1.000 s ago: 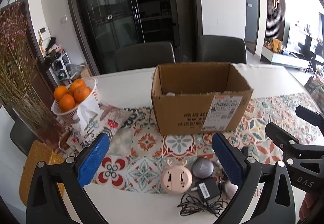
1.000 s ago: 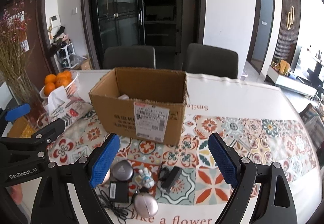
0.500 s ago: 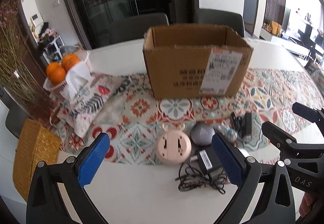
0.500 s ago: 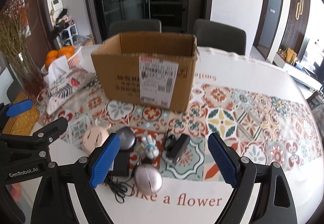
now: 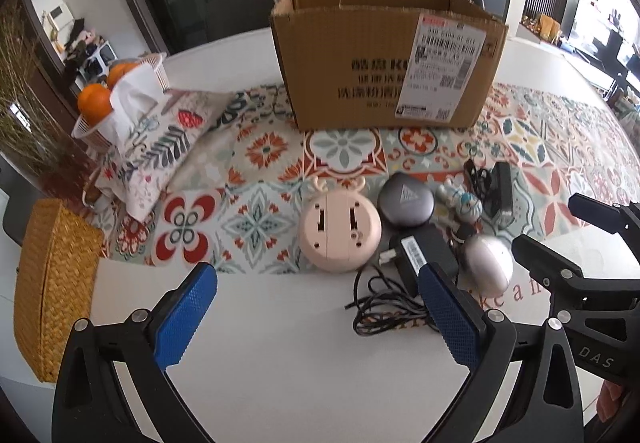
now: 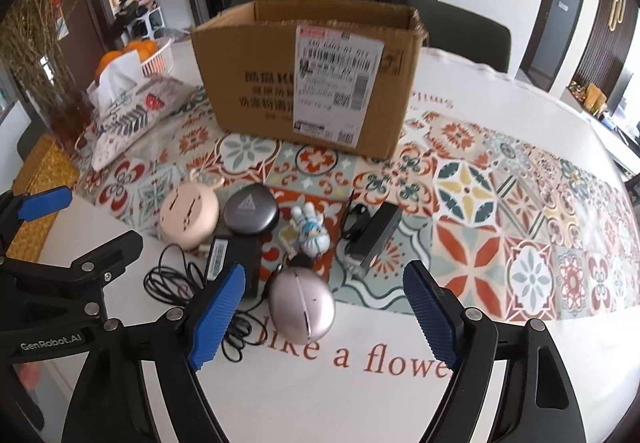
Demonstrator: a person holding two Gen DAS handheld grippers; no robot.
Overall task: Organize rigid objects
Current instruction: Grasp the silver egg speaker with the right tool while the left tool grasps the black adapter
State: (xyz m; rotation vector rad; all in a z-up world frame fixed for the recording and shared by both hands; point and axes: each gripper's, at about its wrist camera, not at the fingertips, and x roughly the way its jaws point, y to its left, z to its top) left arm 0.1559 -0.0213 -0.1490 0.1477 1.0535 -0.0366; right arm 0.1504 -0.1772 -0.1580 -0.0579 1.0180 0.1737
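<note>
Both are hovering over the white round table point(image 5: 280, 343) with nothing gripped. The left hand-held gripper point(image 5: 316, 307) has its blue pads spread wide, empty space between them, aimed at the bare tabletop in front of the pile. The right hand-held gripper point(image 6: 324, 307) has just been closing its jaws a bit, but they're not on anything yet; in its own view the shiny silver egg-shaped case point(image 6: 301, 306) sits between the pads, not touched.

The stuff to sort is all clustered at the near edge of the colourful tile-pattern table runner point(image 6: 480, 203), in front of the open brown cardboard box point(image 5: 384, 59) with its white shipping label. There's a round pale pink gadget with little antlers point(image 5: 339, 231), right next to it a dark grey rounded case with a triangle logo point(image 5: 406, 201), and a small white and blue figurine point(image 6: 310, 227) lying on its side. A black power adapter with tangled cord point(image 5: 416, 263) sits in front of the grey case, and a second black charger brick point(image 6: 374, 235) lies just right of the figurine.

Off to the left: a white basket of oranges point(image 5: 120, 91), a floral fabric tissue cover point(image 5: 160, 147) and a woven yellow straw box point(image 5: 52, 283).
</note>
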